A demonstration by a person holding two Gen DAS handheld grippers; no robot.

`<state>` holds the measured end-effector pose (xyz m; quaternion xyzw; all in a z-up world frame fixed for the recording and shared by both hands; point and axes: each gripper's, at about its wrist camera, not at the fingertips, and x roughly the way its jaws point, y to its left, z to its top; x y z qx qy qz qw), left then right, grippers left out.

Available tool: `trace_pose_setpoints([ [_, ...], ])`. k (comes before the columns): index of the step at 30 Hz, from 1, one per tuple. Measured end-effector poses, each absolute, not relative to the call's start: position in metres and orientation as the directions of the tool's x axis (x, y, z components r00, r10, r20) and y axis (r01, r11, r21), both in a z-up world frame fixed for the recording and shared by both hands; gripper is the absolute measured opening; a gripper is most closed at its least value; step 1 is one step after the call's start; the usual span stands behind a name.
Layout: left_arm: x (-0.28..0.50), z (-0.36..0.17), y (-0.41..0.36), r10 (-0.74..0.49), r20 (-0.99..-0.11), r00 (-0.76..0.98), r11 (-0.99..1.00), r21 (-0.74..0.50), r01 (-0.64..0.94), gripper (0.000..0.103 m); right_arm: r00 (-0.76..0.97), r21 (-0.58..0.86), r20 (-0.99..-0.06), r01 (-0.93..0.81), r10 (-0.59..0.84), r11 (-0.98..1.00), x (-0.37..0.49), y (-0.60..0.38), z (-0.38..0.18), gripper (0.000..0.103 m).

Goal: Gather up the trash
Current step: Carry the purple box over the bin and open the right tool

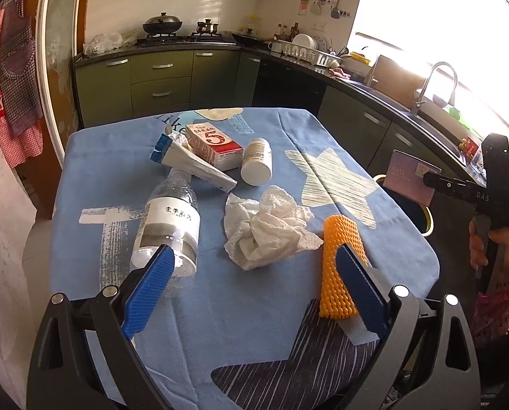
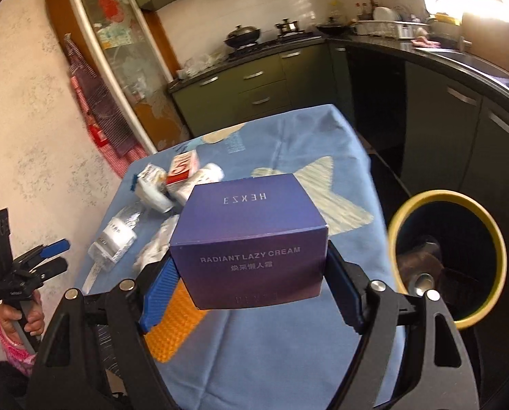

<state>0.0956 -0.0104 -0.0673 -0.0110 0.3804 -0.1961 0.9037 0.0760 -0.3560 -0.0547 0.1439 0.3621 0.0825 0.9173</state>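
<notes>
Carrying a purple cream box [image 2: 251, 239], the right gripper [image 2: 254, 273] has its blue pads pressed against the box's two side faces, so it is clamped on it, with the box's long axis lying across the jaws. A yellow-rimmed bin [image 2: 449, 259] stands off the tabletop's [image 2: 288, 143] right edge, to the right of the box and lower, its dark mouth tilted toward the camera (something brownish already lies inside). That is the relation the coming move turns on, in my judgement: the box must travel rightward past the cloth edge and over the rim before release, and the air between looks free.

From the left wrist view, the left gripper [image 1: 254, 266] hangs spread apart and holding nothing above the near part of the tabletop. A crumpled tissue [image 1: 268, 225] lies just ahead between its fingers, a clear water bottle [image 1: 169, 218] lies by the left finger with its cap end pointing away, and an orange foam net [image 1: 339, 266] lies beside the right finger, long axis running away too. Farther back sit a red-and-white carton [image 1: 213, 147], a white jar [image 1: 257, 165] and a flattened tube [image 1: 192, 164], touching or nearly so. The left gripper is nearer all of these; the bin is well apart from it, on the far right
</notes>
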Motion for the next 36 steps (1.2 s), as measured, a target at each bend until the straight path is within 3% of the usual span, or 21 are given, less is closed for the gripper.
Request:
trace_pose_setpoints([
  [6, 0.103, -0.071, -0.033, -0.379, -0.694, 0.613, 0.913, -0.170, 0.372, 0.094, 0.724, 0.271, -0.689, 0.220, 0.029, 0.937, 0.076, -0.446, -0.074, 0.075],
  [12, 0.113, -0.081, -0.058, -0.381, -0.718, 0.583, 0.909, -0.175, 0.379, 0.094, 0.670, 0.238, -0.740, 0.333, -0.051, 0.913, 0.092, -0.494, -0.104, 0.074],
  [20, 0.125, -0.080, -0.083, -0.372, -0.735, 0.567, 0.904, -0.149, 0.400, 0.094, 0.635, 0.220, -0.768, 0.387, -0.086, 0.895, 0.117, -0.533, -0.132, 0.074],
  [25, 0.129, -0.080, -0.096, -0.373, -0.743, 0.555, 0.898, -0.137, 0.418, 0.094, 0.669, 0.251, -0.737, 0.410, -0.102, 0.877, 0.106, -0.541, -0.123, 0.075],
  [36, 0.154, -0.101, -0.099, -0.310, -0.788, 0.532, 0.910, -0.083, 0.407, 0.094, 0.711, 0.311, -0.703, 0.333, -0.021, 0.890, 0.062, -0.509, -0.119, 0.080],
])
